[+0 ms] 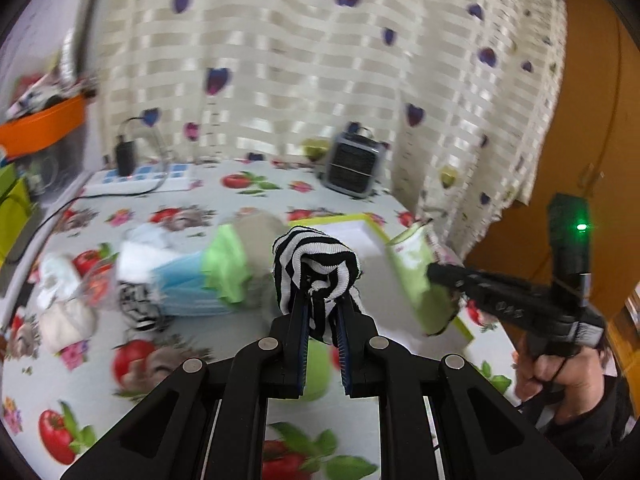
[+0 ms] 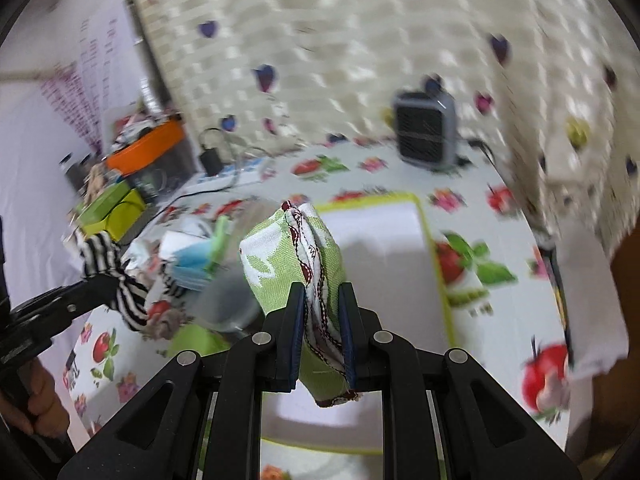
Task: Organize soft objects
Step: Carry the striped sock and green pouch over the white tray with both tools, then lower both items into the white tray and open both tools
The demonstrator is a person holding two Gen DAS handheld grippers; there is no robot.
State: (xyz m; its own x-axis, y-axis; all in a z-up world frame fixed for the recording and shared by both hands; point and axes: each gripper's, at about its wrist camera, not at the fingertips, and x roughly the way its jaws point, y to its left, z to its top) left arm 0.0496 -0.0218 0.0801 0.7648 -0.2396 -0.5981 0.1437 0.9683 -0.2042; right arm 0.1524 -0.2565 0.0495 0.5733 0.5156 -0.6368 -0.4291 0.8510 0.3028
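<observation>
Left gripper [image 1: 322,300], low in the centre of the left wrist view, pinches a black-and-white striped cloth [image 1: 316,264] that bunches into a roll over the fingertips, its long axis running across the frame while loose ends hang down between the jaws. Right gripper [image 2: 320,300], bottom centre of its own view, is clamped on a green-and-white printed cloth [image 2: 296,256] with a dark red stitched edge; that cloth stands up and away from the fingers toward the upper middle, and a tail of it droops below the pads.

Behind both cloths lies a shallow white tray with a lime-green rim [image 2: 430,236], flat on the fruit-print tablecloth [image 1: 100,400]. Left of the tray in the left wrist view sits a blurred heap of soft things: a light blue folded piece [image 1: 188,284], a bright green cloth [image 1: 226,264] and a pale bundle [image 1: 60,304], all close together. Farther back, at the foot of the patterned curtain [image 1: 320,60], stand a small grey fan heater [image 1: 354,164] and a white power strip [image 1: 140,178] with a black adapter plugged in. An orange bin [image 1: 44,128] shows at the upper left.
</observation>
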